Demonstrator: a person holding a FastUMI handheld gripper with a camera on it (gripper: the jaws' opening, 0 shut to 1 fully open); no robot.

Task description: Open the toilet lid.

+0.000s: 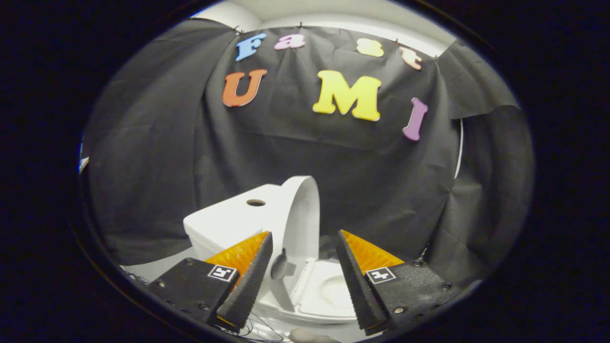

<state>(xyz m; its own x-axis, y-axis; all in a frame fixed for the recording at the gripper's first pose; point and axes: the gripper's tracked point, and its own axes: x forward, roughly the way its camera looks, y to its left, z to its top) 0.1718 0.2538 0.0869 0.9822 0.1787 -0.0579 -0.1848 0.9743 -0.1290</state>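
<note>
White plastic, claw outward: the scene ran from the claw [305, 276] to a small glossy white toilet model, then to the black cloth wall [157, 157] behind it.
Claw state: its two fingers stood wide apart, holding nothing and touching nothing.
Between the fingers: the open white oval toilet seat and bowl [329, 290] showed in the gap, just beyond the tips and somewhat below them.
Lid position: the white rounded plastic toilet lid [301, 219] stood raised, close to upright, ahead of the claw and a little toward the left finger [248, 276], apart from both fingers.
Lid axis: its long axis ran up and down, hinge end low at the back of the seat, free curved edge uppermost; the inner face was turned toward the bowl.
Tank: the white boxy tank with a round hole in its top [233, 214] sat just behind the lid; whether the lid leaned on it could not be told.
Lid look: smooth, shiny, hard-shelled, thin-edged.
Task judgement: the lid appeared already open, so any further move would likely be a retreat, keeping the left finger clear of the lid's edge.
Surface: a pale surface [157, 269] carried the toilet.
</note>
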